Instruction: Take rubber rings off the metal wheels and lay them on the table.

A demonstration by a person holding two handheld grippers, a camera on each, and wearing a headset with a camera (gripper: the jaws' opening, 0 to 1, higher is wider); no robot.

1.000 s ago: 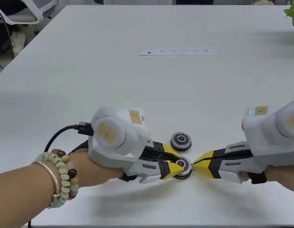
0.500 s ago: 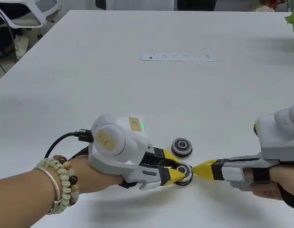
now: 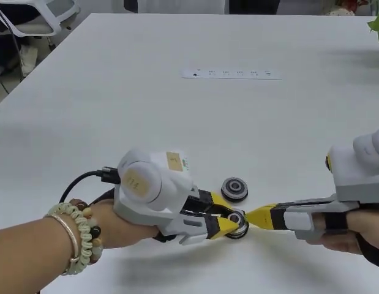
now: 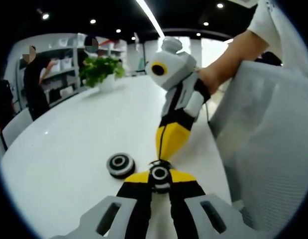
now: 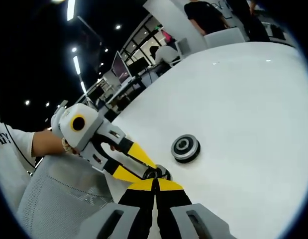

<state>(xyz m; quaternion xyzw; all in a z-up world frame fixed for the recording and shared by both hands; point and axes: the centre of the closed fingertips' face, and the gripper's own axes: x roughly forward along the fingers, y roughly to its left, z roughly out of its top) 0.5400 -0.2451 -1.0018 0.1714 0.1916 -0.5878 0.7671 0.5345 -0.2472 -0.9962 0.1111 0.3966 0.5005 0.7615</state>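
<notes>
A small metal wheel with a black rubber ring (image 3: 237,221) lies on the white table (image 3: 177,122), and my left gripper (image 3: 231,223) is shut on it. In the left gripper view the wheel (image 4: 159,175) sits between my yellow jaw tips. My right gripper (image 3: 248,217) comes in from the right with its jaws shut. Its tips (image 5: 154,181) touch the rim of the wheel (image 5: 159,173); I cannot tell whether they pinch the ring. A second wheel with its ring (image 3: 234,188) lies flat just beyond, apart from both grippers.
A white power strip (image 3: 231,74) lies farther back on the table. A cable (image 3: 79,176) trails from the left gripper. The table's front edge is close below the grippers. A potted plant (image 4: 100,69) stands at the far right end, and people stand by shelves beyond it.
The right gripper's body has drawn back to the right and lower, its tips staying at the wheel. The left gripper keeps its hold. The head camera has shifted a little.
</notes>
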